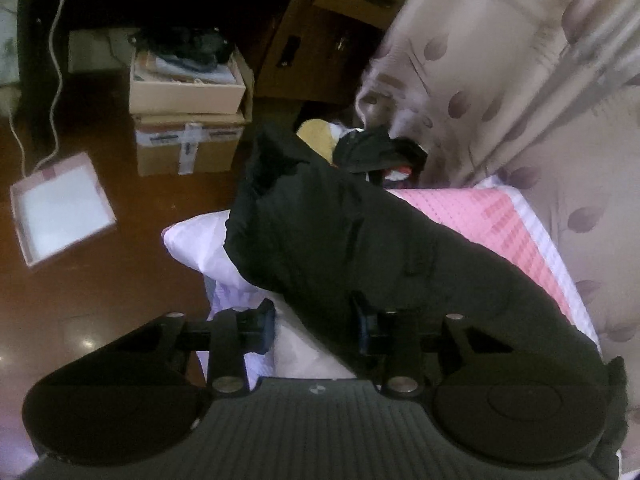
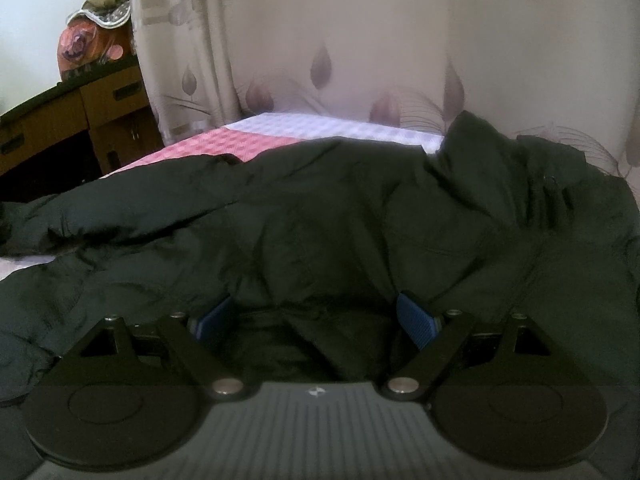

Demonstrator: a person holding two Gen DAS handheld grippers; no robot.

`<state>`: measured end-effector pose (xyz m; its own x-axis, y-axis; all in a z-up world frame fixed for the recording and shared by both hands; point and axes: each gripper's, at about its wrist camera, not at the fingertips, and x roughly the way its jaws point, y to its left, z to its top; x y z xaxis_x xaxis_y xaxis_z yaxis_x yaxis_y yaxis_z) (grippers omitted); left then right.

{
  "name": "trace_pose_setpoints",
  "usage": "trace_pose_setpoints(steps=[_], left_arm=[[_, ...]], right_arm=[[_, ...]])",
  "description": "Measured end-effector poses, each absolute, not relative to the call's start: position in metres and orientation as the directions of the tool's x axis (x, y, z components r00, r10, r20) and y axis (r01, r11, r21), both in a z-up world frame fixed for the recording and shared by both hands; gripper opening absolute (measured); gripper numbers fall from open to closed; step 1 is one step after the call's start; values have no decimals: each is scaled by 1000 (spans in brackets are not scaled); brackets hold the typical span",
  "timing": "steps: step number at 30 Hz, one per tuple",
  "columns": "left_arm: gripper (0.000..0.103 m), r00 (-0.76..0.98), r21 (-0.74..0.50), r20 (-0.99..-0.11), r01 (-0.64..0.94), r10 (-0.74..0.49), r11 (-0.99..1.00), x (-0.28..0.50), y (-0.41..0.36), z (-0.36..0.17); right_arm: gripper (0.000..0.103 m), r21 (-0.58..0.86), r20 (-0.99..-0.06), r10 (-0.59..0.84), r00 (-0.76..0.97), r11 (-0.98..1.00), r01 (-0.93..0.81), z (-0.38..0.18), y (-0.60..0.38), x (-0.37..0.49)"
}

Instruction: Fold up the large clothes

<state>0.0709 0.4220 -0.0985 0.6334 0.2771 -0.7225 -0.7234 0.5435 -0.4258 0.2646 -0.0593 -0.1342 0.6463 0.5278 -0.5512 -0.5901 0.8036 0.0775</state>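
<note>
Right wrist: black jacket (image 2: 320, 220) rumpled on pink-white bedsheet (image 2: 208, 144); right gripper (image 2: 316, 316) spread wide.

— How is the left gripper (image 1: 316, 326) standing?

— Tilted downward, its jaws partly apart. The two fingers (image 1: 266, 326) sit fairly near each other with a gap between them; one finger is on dark cloth, the other is clear of it.

— Is it pinching anything?

— Not that I can tell; the pads do not meet.

— And the right gripper (image 2: 318, 318)?

— Also angled down, jaws spread wide. Its blue pads (image 2: 416, 318) stand well apart, pressing on nothing.
</note>
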Motion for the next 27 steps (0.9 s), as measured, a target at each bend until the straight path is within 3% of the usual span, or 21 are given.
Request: trace_pose_setpoints(steps=[13, 18, 27], left_arm=[[26, 605, -340, -726, -728, 325, 595, 62, 404, -84], [17, 598, -232, -686, -720, 415, 654, 60, 383, -63], [12, 619, -240, -676, -698, 400, 674, 76, 389, -58]], right_arm=[[88, 63, -545, 525, 654, 803, -593, -134, -59, 264], [88, 62, -546, 526, 653, 802, -594, -134, -60, 263], [88, 67, -542, 530, 652, 801, -595, -133, -61, 264]])
